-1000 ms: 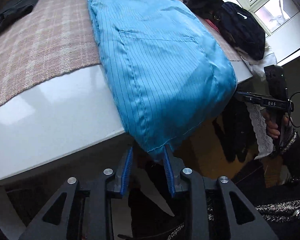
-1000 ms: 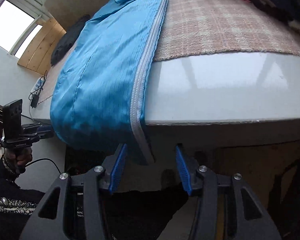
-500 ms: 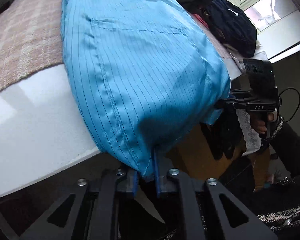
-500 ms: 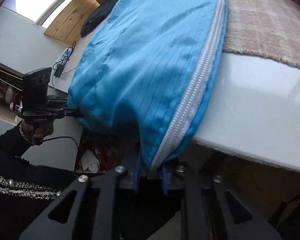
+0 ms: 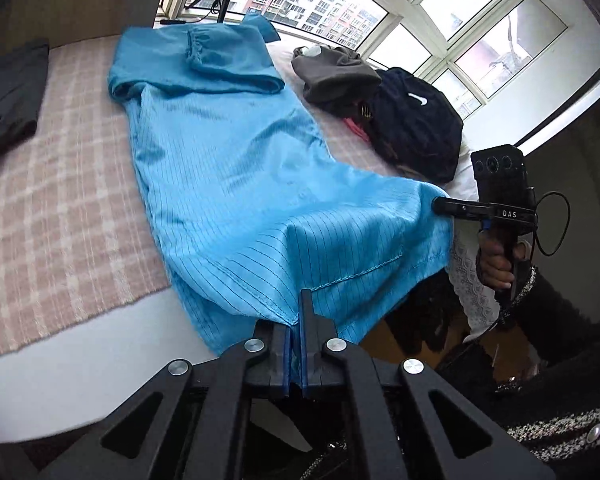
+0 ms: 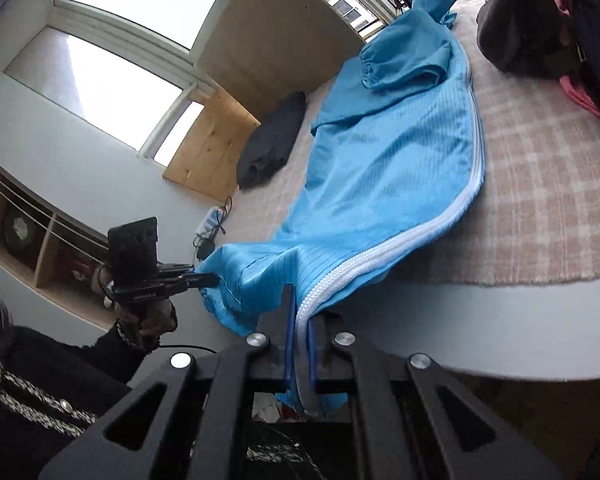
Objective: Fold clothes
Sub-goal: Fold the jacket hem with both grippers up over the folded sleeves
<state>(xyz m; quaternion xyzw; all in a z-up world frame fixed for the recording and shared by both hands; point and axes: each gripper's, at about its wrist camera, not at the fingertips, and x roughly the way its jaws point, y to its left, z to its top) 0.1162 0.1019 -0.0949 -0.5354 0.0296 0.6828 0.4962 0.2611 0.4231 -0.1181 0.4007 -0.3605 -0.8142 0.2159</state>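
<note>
On the white worktop (image 5: 72,364), over a pink checked cloth (image 5: 60,200), a long blue jacket (image 5: 228,184) lies stretched away from the near edge toward the window (image 5: 452,28). Its sleeve (image 5: 232,60) is folded across the far end. The left gripper (image 5: 296,344) has its fingers closed on the hem at the near corner, lifting it slightly off the worktop. The right gripper (image 6: 300,344) has its fingers clamped on the other hem corner, right at the white zipper (image 6: 384,256) running along that side. In the left wrist view a hand (image 5: 496,260) holds the right gripper's handle just beside the jacket. A pile of dark clothes (image 5: 404,120) sits near the window, well apart from a dark folded garment (image 5: 8,92) on the opposite side
</note>
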